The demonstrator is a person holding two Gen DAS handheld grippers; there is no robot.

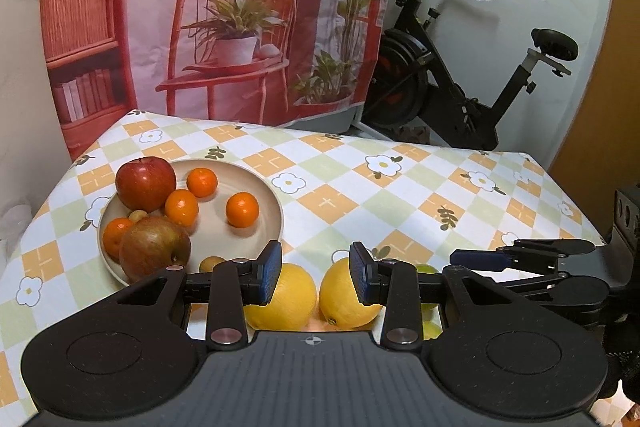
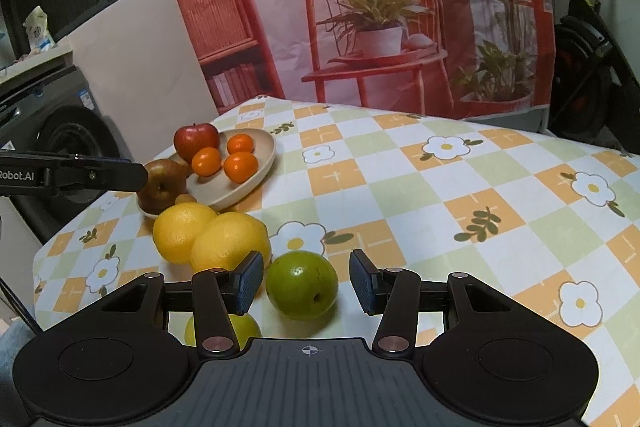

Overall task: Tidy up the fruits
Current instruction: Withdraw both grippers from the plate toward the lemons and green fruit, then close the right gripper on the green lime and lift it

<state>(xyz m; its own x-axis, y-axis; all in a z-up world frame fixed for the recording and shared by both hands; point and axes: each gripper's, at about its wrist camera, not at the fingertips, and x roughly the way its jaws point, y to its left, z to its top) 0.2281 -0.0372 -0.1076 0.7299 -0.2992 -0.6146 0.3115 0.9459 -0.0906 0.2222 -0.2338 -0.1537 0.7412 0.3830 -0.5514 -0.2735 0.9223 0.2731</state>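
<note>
right gripper (image 2: 307,283) open around green apple (image 2: 302,285).

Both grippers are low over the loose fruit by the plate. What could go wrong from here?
1. The two lemons touch; grabbing one may roll the other toward the table edge.
2. The right gripper straddles the green fruit with open jaws; an off-centre close could squirt it away.
3. The plate is crowded on its left.

Soft, even indoor light, faint shadows, sharp centre, fisheye bending and dark corners.
</note>
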